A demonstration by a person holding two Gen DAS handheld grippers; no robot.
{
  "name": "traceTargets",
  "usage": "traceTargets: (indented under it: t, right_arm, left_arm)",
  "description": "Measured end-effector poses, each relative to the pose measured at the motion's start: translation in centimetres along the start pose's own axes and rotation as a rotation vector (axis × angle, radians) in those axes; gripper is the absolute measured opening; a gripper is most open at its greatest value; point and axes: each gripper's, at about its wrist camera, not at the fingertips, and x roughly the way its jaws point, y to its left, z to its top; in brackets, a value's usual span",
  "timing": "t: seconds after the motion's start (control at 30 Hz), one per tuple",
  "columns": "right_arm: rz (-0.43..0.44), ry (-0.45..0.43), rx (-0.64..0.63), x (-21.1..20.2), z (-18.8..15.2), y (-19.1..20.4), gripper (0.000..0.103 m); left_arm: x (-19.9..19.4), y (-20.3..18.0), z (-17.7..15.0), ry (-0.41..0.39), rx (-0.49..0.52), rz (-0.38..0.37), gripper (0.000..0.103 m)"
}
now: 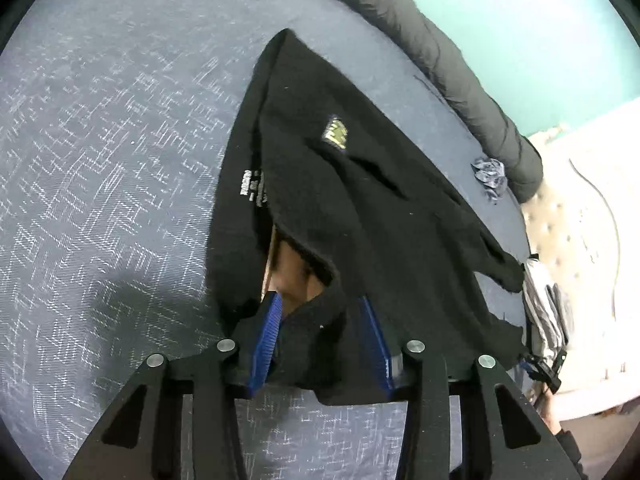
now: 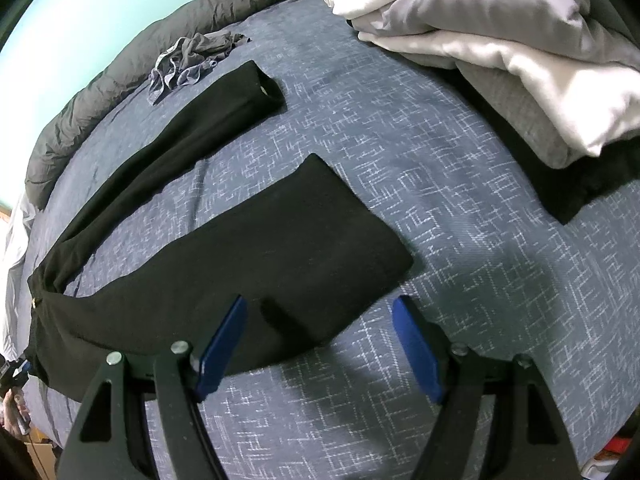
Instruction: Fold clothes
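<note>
The bed [image 2: 460, 208], with its blue-grey patterned cover, fills most of both views and serves as the flat place for laying clothes out. Along its far edge, from the upper left of the right wrist view toward the top centre, runs a rolled dark grey duvet [image 2: 120, 68], probably pushed back to leave room.

In the upper right of that view sits a pile of white and grey clothes [image 2: 500, 40] with something black under it. Whether these are folded and finished or waiting cannot be told.

The black trousers [image 2: 248, 248] lie across the middle left of the right wrist view, legs spread apart in a V: one leg reaches toward the frame centre, the other runs up toward the upper left, and the waist hangs at the bed's left edge. In the left wrist view the same garment rises from the lower centre to a point near the top, a small yellow label showing on it.

The left gripper [image 1: 320, 328] pinches a bunch of the black cloth between its blue fingers [image 1: 266, 336] at the lower centre, apparently lifting the waist end so the garment can be straightened or turned over itself.

The right gripper [image 2: 320, 344] stands spread at the bottom centre, holding nothing, just over the near leg's edge, seemingly placed to take hold there.

A small crumpled grey garment [image 2: 188, 62] lies near the duvet, apart from the trousers.
</note>
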Motion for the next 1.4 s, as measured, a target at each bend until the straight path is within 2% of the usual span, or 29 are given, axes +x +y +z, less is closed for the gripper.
traceTargets:
  t: [0.13,0.3,0.4,0.5,0.8,0.83,0.87,1.0,1.4]
  right_arm:
    - [0.010,0.006,0.004,0.1,0.2,-0.1,0.076]
    - [-0.039,0.011,-0.051,0.5,0.3,0.7,0.076]
    - [-0.051,-0.002,-0.024,0.6,0.7,0.4,0.076]
    - [-0.029,0.000,0.000,0.7,0.9,0.1,0.076]
    - [-0.034,0.006,-0.009,1.0,0.6,0.3,0.076]
    - [-0.035,0.006,-0.011,1.0,0.6,0.4,0.076]
    - [-0.036,0.006,-0.012,1.1,0.6,0.4,0.076]
    - [-0.036,0.006,-0.018,1.0,0.8,0.6,0.076]
    - [-0.046,0.007,-0.021,1.8,1.7,0.6,0.076]
  left_arm:
    - [-0.1,-0.6,0.3,-0.013,0.012,-0.051,0.044]
    - [-0.7,-0.7,0.1,-0.010,0.036,-0.052,0.044]
    - [-1.1,-0.1,0.3,-0.036,0.013,-0.020,0.044]
    - [-1.0,0.5,0.7,-0.040,-0.009,-0.014,0.044]
    - [0.1,0.8,1.1,-0.010,0.025,0.042,0.044]
    - [0.2,0.7,1.0,-0.001,0.032,0.048,0.041]
    - [0.4,0.7,1.0,0.008,0.040,0.054,0.031]
    - [1.0,0.6,0.7,0.043,0.068,0.078,0.005]
    - [-3.6,1.1,0.3,0.032,0.127,0.165,0.003]
